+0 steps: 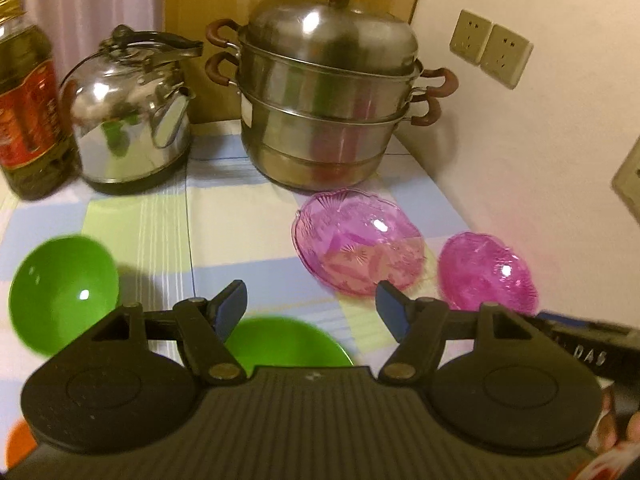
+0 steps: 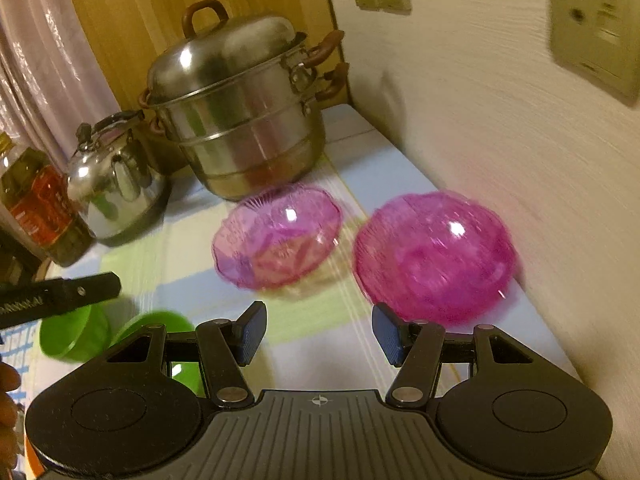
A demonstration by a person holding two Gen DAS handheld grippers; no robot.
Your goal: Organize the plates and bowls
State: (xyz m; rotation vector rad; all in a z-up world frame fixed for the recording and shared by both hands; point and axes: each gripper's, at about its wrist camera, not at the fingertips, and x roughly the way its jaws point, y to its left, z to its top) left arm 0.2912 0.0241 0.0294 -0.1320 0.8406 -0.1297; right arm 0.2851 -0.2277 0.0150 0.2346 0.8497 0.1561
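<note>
1. Left gripper (image 1: 312, 308): jaws apart, holding nothing; a translucent pink glass bowl (image 1: 360, 242) lies just beyond them, centre frame.
2. Right gripper (image 2: 318, 330): jaws apart, holding nothing; a second pink ribbed bowl (image 2: 434, 256) lies right of centre.
3. Two green plastic bowls (image 1: 62, 292) sit lower left.

Left claw (image 1: 312, 308): black plastic body, ribbed centre plate, two round discs at 8 and 4 o'clock, blue ridged pads (image 1: 232, 310), silver pivot screws. Right claw (image 2: 318, 332): same build, blue pads (image 2: 250, 334), small crosshair mark on ribbed plate. Skin of hand (image 2: 8, 412) at 9 o'clock edge.
</note>
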